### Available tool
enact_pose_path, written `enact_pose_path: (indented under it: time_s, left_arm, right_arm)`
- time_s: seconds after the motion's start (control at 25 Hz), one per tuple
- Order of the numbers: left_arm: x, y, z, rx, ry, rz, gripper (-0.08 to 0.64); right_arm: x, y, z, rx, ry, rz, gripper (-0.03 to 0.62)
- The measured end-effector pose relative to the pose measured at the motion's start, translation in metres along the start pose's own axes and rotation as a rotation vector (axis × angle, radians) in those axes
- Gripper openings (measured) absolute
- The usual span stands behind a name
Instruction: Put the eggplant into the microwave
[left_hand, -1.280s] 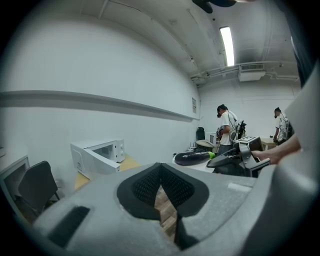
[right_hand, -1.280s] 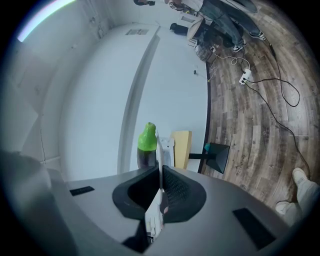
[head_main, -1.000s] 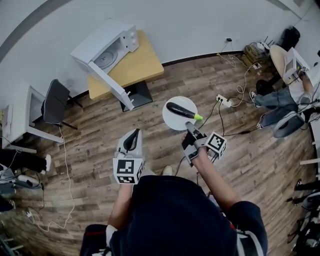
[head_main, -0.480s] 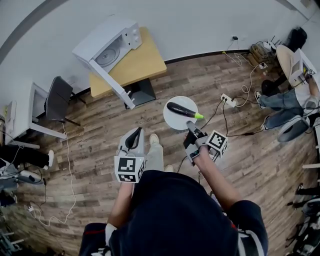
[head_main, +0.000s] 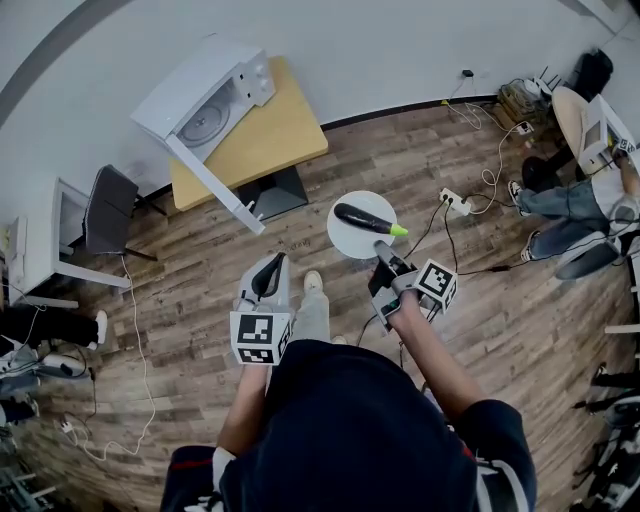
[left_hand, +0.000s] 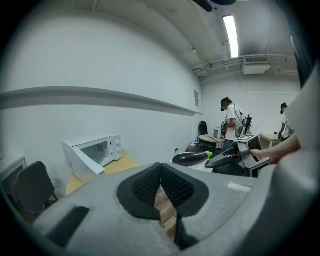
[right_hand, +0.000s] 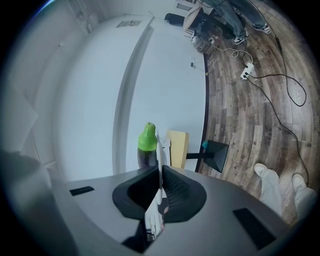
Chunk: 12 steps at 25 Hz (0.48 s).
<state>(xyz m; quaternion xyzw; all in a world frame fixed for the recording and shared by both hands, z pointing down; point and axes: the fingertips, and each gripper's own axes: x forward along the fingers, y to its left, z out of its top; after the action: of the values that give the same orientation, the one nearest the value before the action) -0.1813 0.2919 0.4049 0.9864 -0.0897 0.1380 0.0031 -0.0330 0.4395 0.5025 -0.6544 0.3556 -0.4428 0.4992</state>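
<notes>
A dark purple eggplant (head_main: 364, 218) with a green stem end lies on a round white plate (head_main: 345, 240). My right gripper (head_main: 383, 258) is shut on the plate's near rim and holds it above the wooden floor. In the right gripper view the plate (right_hand: 159, 165) shows edge-on between the jaws, with the eggplant (right_hand: 146, 145) beyond. The white microwave (head_main: 205, 95) stands on a yellow table (head_main: 270, 140) at the far left, its door (head_main: 210, 185) swung open. My left gripper (head_main: 266, 272) is shut and holds nothing. Its view shows the microwave (left_hand: 92, 152) and the eggplant (left_hand: 190, 158).
A black office chair (head_main: 110, 205) and a white desk (head_main: 40, 240) stand at the left. A power strip (head_main: 450, 203) with cables lies on the floor to the right of the plate. A seated person (head_main: 580, 200) is at the far right. My shoe (head_main: 311, 284) shows between the grippers.
The whole view has shifted slightly and a leg and shoe have come in between the grippers. Both grippers keep their hold and pose; the plate and eggplant stay level.
</notes>
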Motion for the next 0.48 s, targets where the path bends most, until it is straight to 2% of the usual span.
enact_pose_path:
  time_s: [0.48]
  left_arm:
    - [0.094, 0.067, 0.03, -0.016, 0.005, -0.044, 0.017]
  right_arm:
    - [0.099, 0.02, 0.043, 0.017, -0.021, -0.021, 0.021]
